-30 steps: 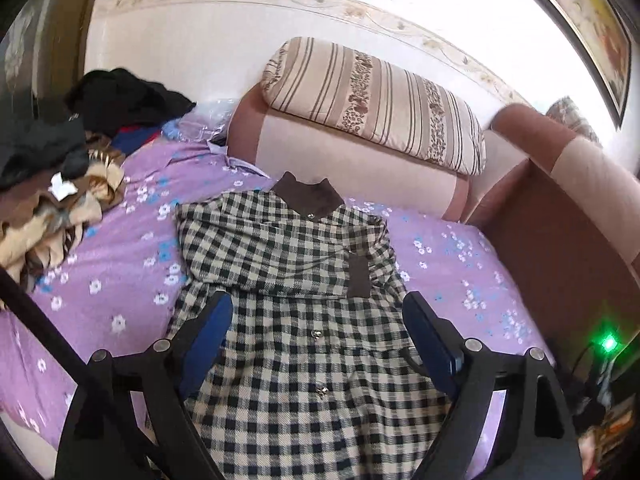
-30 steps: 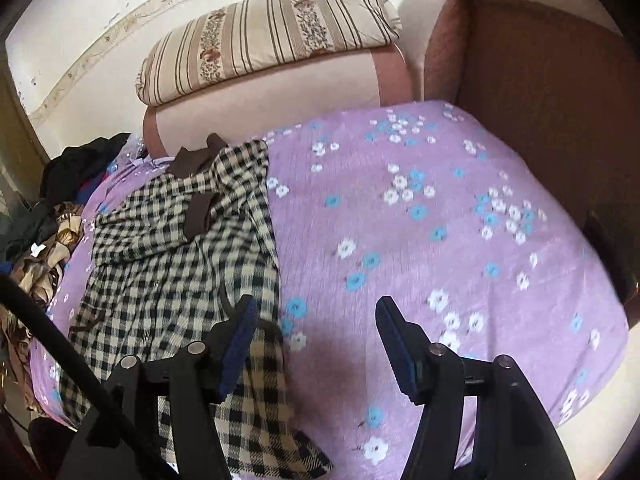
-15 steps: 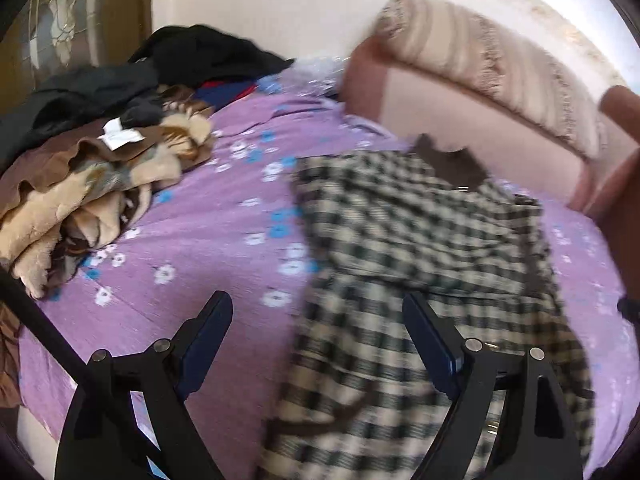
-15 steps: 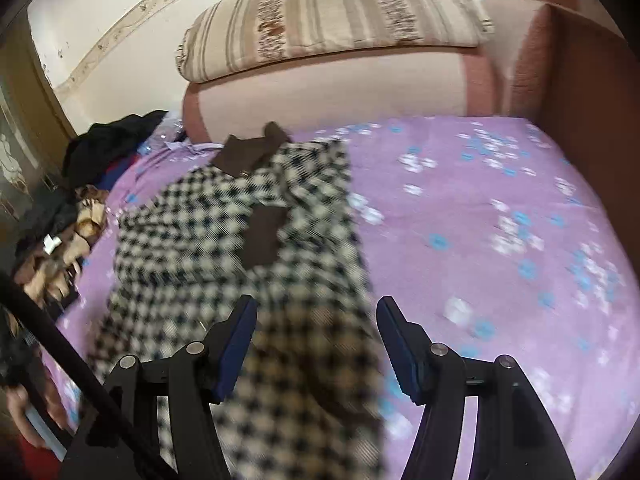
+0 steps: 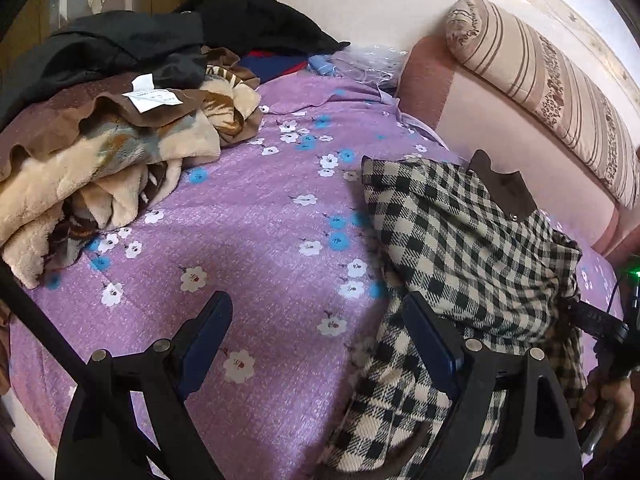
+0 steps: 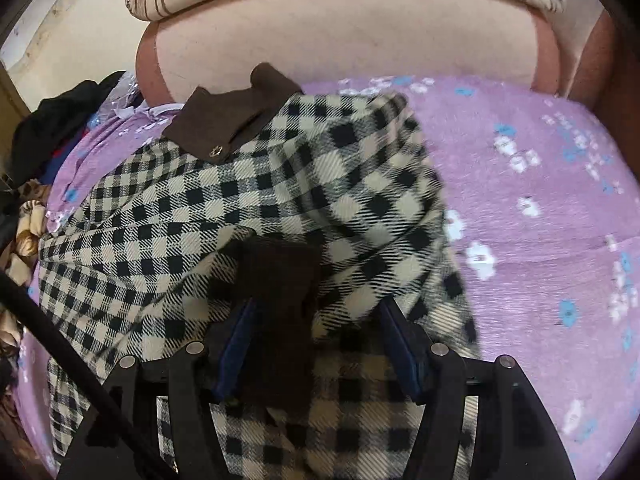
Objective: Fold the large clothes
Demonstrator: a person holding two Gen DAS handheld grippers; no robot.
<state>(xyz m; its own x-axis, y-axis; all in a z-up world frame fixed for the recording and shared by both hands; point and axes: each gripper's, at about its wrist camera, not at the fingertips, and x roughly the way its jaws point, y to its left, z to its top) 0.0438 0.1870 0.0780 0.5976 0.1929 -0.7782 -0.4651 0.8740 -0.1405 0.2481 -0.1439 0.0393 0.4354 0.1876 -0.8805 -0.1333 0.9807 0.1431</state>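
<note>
Both views have swung since the earlier frames: the checked dress [image 6: 256, 216] now fills the right view, lying on the purple floral bedspread [image 5: 248, 216] near the headboard [image 6: 352, 36]. The right gripper [image 6: 316, 344], jaws just narrowing, straddles its brown cuff [image 6: 276, 280] without clamping. The left gripper [image 5: 316, 332] hangs open over the dress's edge, blanket pile [image 5: 108, 160] well apart.

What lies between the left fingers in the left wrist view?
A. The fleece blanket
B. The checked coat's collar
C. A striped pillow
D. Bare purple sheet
D: the open left gripper frames only flowered sheet; the coat lies past its right finger.
</note>
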